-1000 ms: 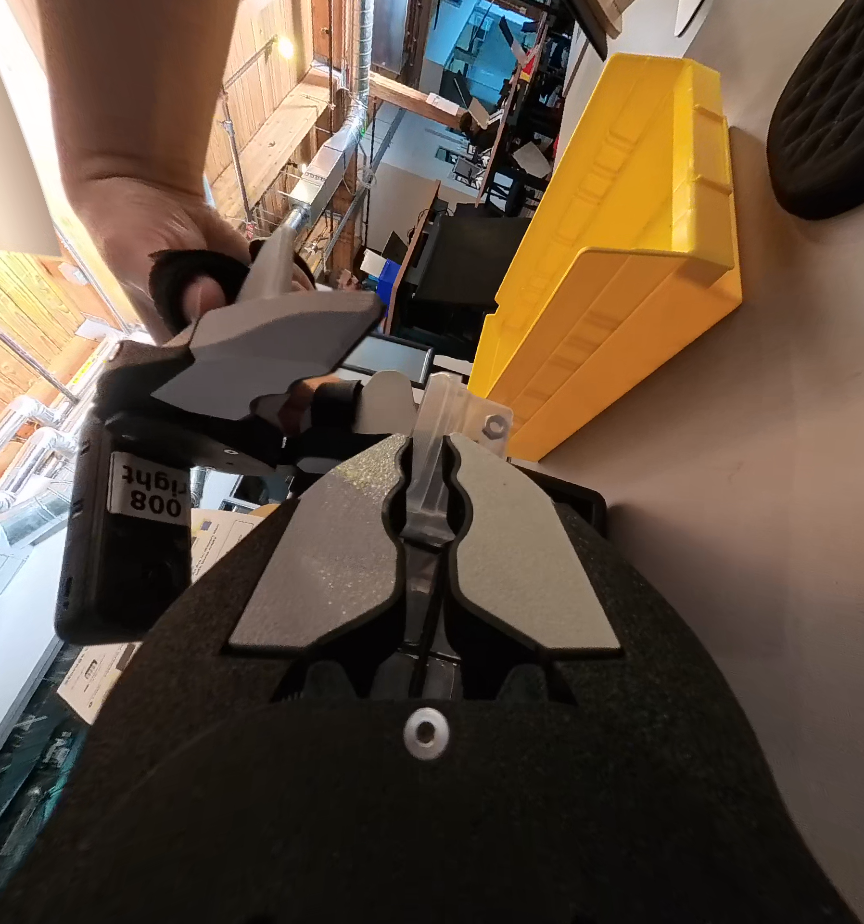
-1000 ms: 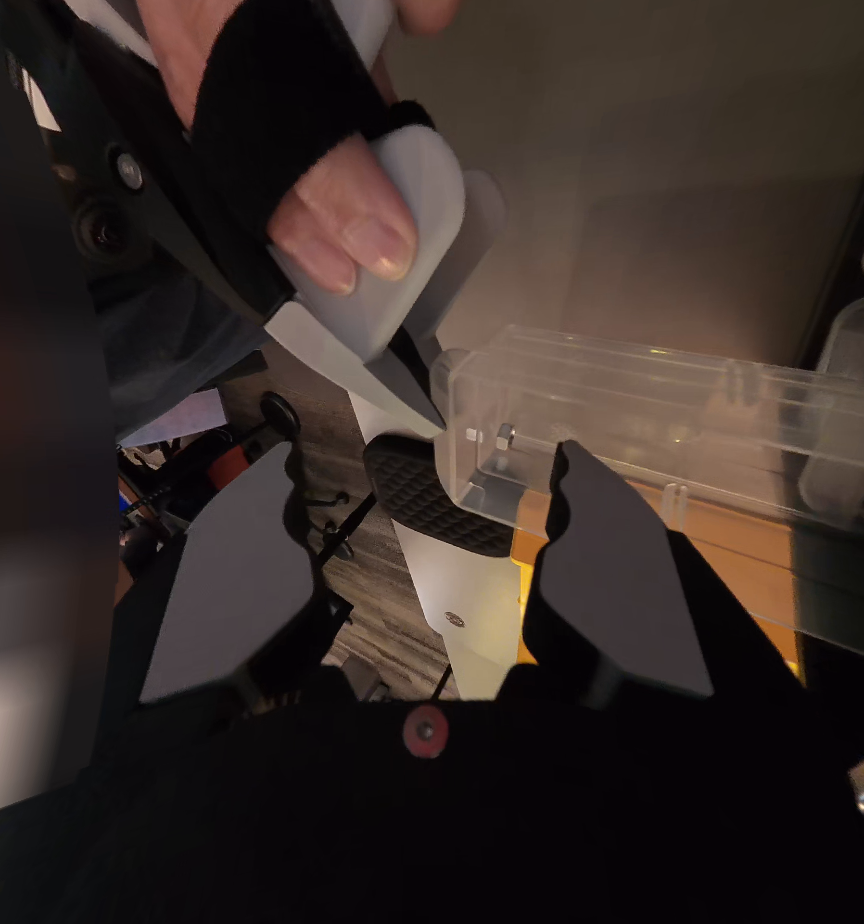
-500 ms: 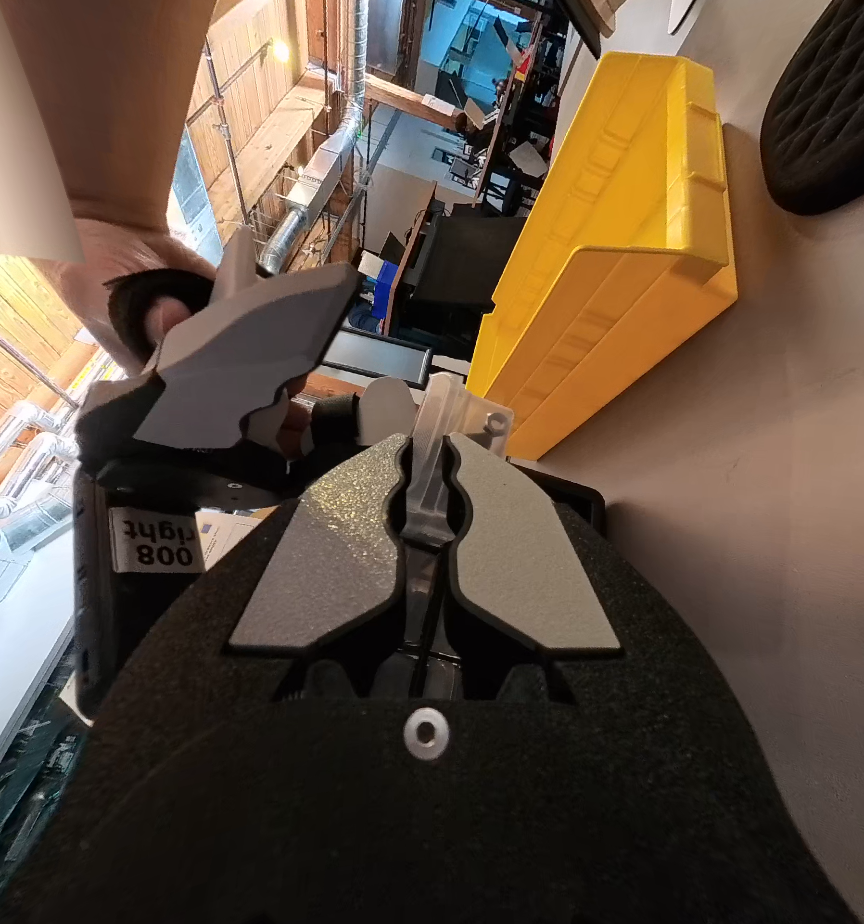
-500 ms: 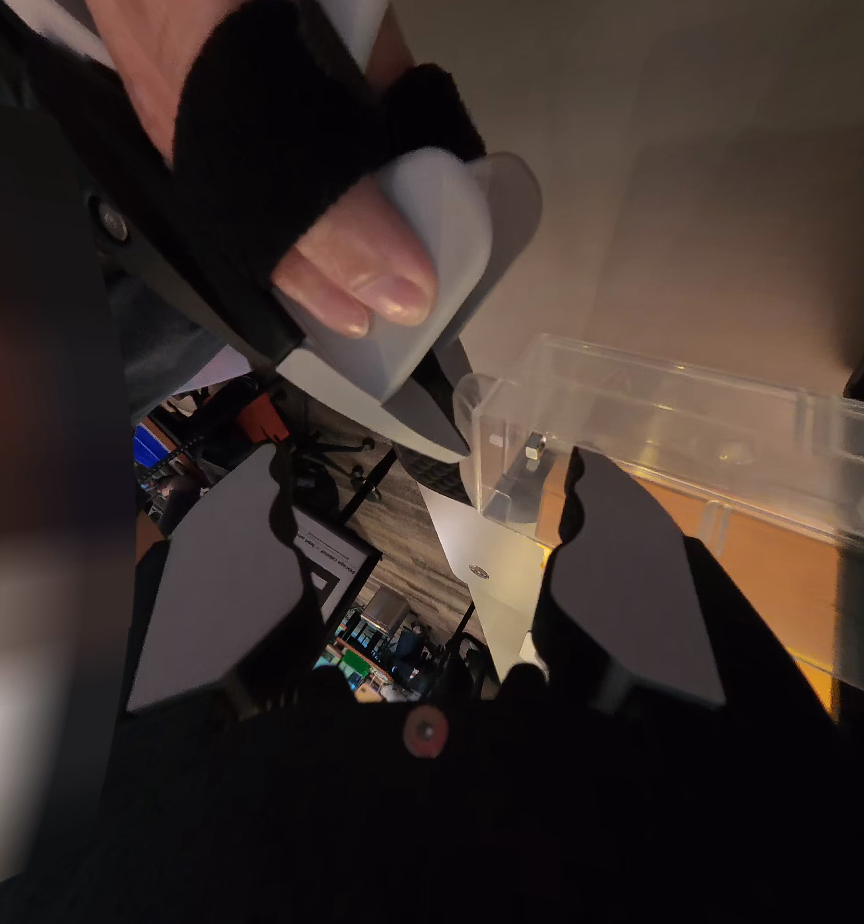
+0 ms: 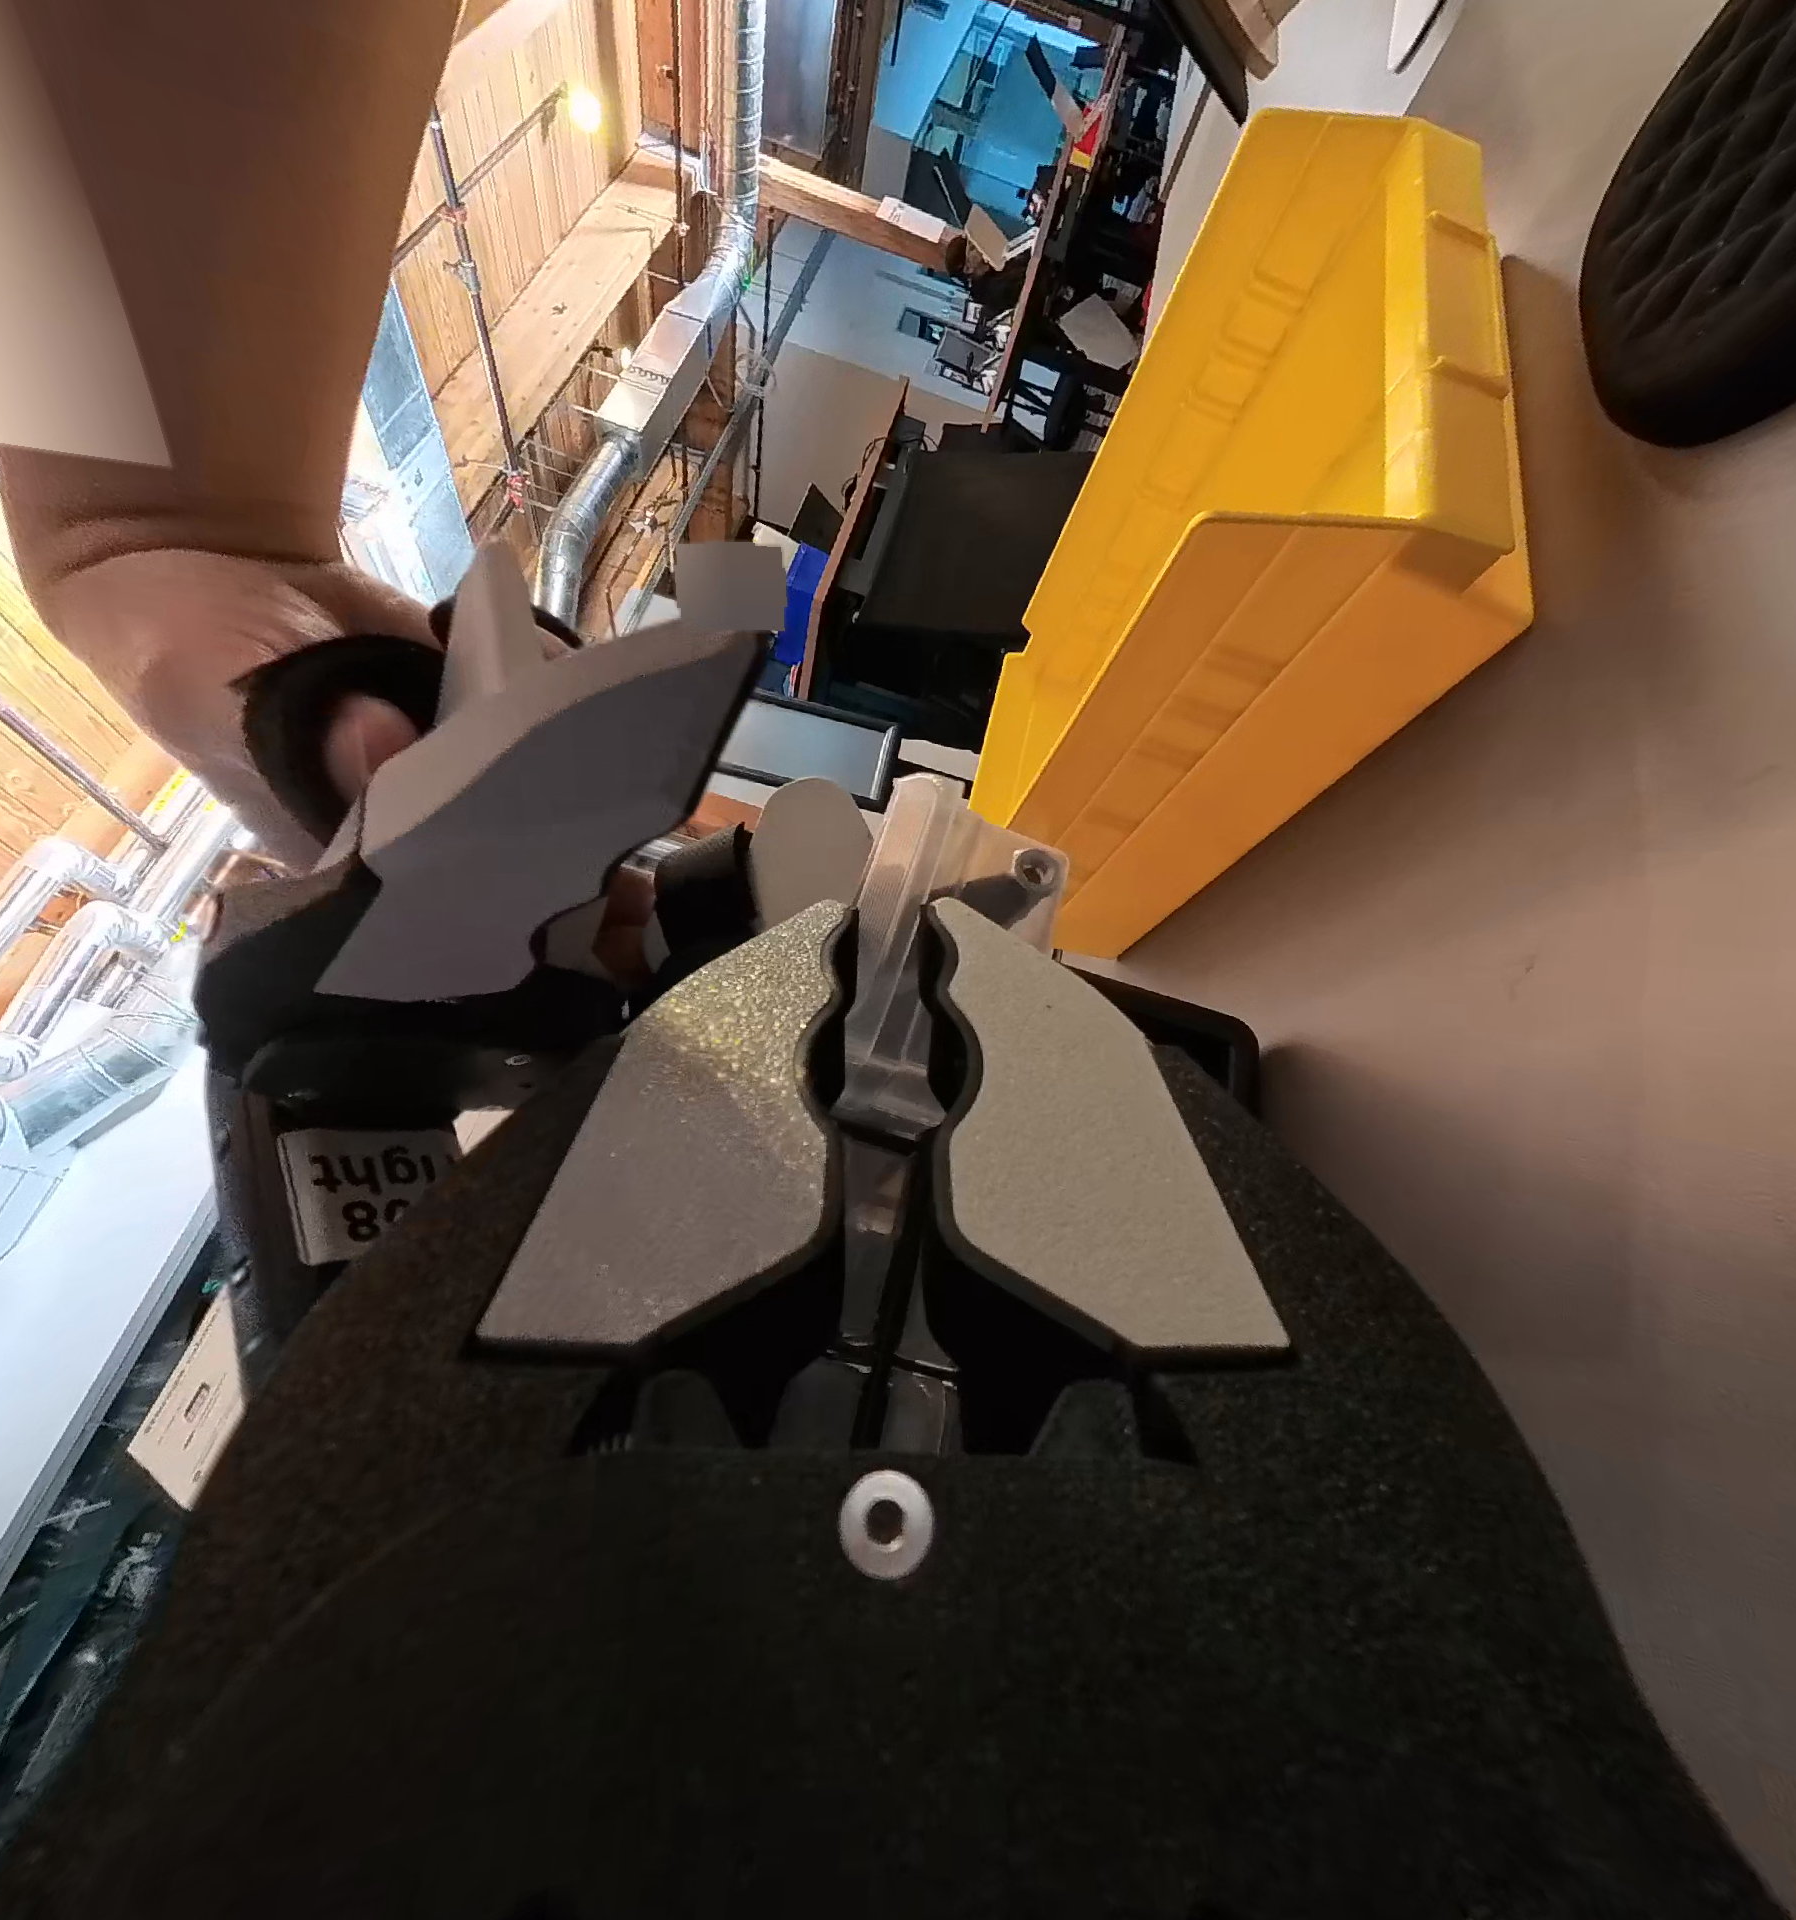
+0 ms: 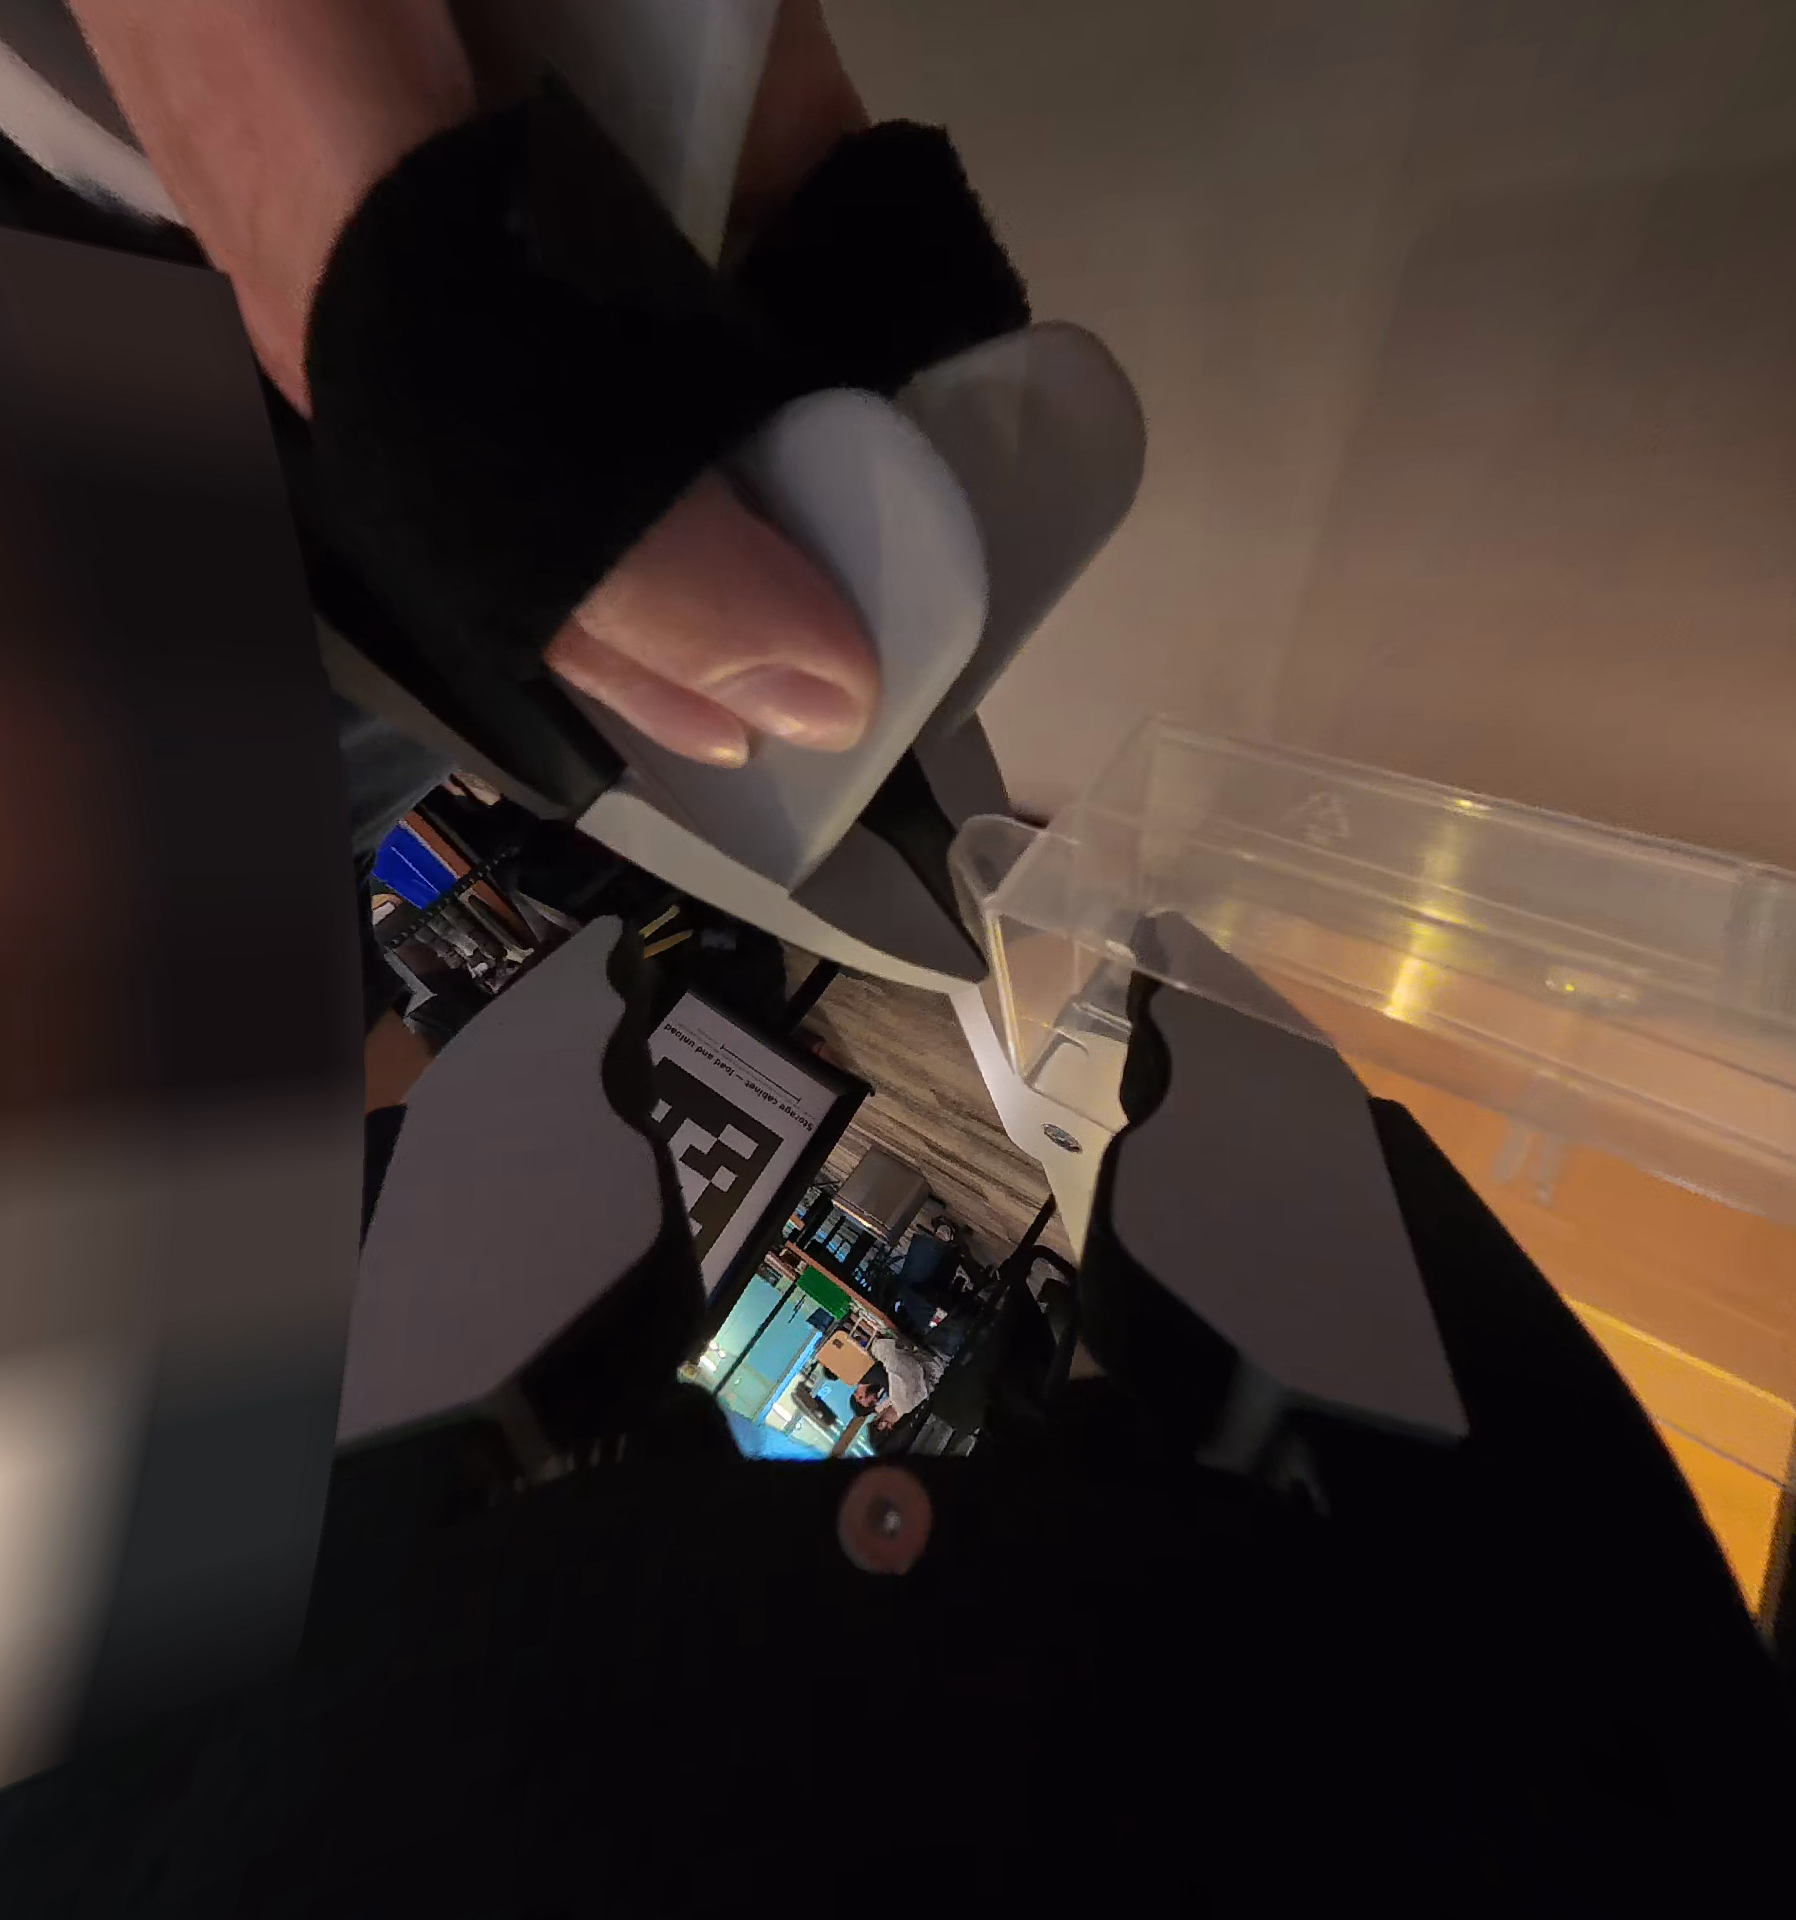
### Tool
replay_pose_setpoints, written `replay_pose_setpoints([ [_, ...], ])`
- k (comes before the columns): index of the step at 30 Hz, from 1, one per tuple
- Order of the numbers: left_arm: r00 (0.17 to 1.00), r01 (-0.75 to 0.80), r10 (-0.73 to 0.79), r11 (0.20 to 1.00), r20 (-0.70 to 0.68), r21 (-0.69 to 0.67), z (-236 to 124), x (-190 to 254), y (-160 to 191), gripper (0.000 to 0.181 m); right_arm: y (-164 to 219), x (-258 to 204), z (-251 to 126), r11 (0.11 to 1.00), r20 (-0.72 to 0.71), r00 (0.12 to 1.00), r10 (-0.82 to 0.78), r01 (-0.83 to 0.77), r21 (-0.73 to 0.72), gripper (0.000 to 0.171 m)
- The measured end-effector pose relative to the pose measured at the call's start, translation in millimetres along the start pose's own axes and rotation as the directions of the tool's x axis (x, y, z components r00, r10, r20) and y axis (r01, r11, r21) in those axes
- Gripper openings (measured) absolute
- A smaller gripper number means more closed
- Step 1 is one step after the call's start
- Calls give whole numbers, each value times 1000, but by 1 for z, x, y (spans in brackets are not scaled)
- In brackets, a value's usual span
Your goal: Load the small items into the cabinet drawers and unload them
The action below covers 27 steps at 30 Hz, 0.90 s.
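Left wrist view, left tongs (image 5: 886,977) clamped on clear drawer (image 5: 909,904), right tongs (image 6: 878,1039) apart beside it.

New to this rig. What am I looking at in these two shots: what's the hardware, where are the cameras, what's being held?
No robot arm here: a person holds a hand-operated two-finger gripper in each hand, and a wide-angle camera on each looks forward along its fingers.

Left wrist view: the left gripper has its jaws shut on the handle of a clear plastic drawer. A small metal nut shows inside the drawer's end. Beyond it, a yellow bin and a black pad lie on the grey surface. The other gripper shows at left.

Right wrist view: the right gripper has its jaws open and holds nothing. The same drawer shows from the side, pinched at its end by the left gripper.
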State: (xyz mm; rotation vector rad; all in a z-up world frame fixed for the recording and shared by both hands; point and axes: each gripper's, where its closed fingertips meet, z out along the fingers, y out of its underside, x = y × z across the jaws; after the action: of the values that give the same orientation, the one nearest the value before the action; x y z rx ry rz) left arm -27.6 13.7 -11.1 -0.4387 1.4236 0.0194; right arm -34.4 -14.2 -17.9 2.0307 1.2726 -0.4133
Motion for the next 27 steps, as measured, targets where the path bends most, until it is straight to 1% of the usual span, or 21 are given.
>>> replay_pose_setpoints([
  [2,1000,-1,1,1000,1,1,0,1,-1,10,0,1,0,1000,15,1000,11,-11,-4,88],
  [4,1000,0,0,1000,4,4,0,0,-1,10,0,2,-2,1000,32,999,23,-23,3,84],
  [6,1000,3,-3,1000,7,5,0,-1,-1,10,0,3,-4,1000,27,1000,-5,4,13,77],
  [9,1000,8,-8,1000,12,7,-1,-3,0,10,0,4,-8,999,25,999,-32,31,37,71],
  [15,1000,7,-7,1000,22,6,-1,-6,-1,10,4,8,-11,996,3,998,-56,55,72,55],
  [27,1000,-8,7,1000,26,1,-1,-5,-1,10,15,8,-13,991,-10,998,-70,71,114,38],
])
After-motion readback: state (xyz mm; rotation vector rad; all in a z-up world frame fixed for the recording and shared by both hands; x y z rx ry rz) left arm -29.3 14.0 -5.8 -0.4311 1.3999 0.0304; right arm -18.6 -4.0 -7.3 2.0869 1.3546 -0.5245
